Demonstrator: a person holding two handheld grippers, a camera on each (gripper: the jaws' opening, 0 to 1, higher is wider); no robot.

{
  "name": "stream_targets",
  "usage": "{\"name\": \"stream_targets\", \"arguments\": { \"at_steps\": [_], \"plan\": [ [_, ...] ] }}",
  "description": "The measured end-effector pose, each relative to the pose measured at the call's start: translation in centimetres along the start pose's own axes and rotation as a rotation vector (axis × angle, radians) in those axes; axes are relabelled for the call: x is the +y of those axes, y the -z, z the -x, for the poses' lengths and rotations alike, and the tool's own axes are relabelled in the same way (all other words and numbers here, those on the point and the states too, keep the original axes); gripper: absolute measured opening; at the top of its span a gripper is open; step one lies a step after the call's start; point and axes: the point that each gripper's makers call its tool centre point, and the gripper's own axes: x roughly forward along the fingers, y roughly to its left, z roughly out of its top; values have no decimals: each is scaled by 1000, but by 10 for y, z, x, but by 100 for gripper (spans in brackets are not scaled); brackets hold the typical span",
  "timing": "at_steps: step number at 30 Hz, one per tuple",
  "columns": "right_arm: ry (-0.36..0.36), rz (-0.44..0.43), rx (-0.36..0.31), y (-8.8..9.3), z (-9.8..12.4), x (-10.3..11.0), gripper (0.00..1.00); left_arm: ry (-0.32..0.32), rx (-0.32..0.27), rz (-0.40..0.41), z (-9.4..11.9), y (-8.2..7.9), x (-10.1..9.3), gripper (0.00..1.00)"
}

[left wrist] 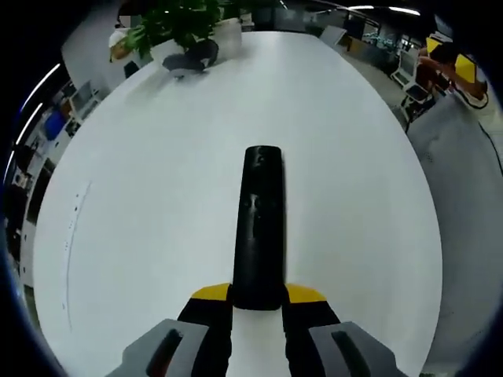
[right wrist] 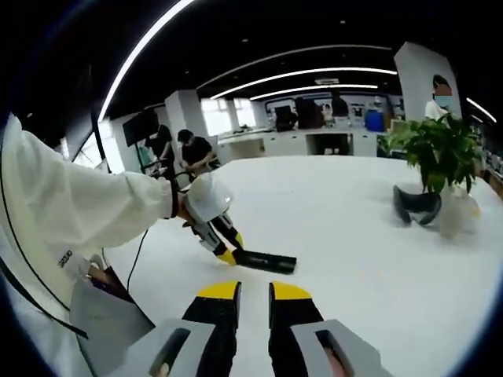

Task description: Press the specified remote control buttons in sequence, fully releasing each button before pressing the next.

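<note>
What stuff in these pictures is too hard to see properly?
- Buttons on the remote control: in the left gripper view its black face shows only faint marks, too dim to read.
- Remote's near end: hidden between the left hand-held gripper jaws.
- Remote in the right gripper view: too small and edge-on for any detail.
- Dark object by the potted plant: too far to identify.
- Right hand-held gripper: its base is cut off by the bottom edge.

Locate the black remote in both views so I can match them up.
Left gripper view: the remote runs up the centre, its near end between the left tool's yellow-tipped jaws.
Right gripper view: the remote lies small at centre-left on the white table, held at one end by the left tool reaching in from the left.
Shared landmark: the potted plant, with a dark object at its base.
</note>
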Motion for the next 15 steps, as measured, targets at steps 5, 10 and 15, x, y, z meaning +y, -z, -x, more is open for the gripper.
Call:
{"name": "stream_targets", "arguments": {
  "at_steps": [5,10,15],
  "plan": [
    [-15,21,48,7,-3,3,1,7,19,-24,0,1,-16,23],
    [-36,36,84,9,-8,5,0,13,31,-35,0,3,-33,23],
    [-45,61,123,12,-14,5,0,12,20,-23,1,4,-50,23]
  ]
}}
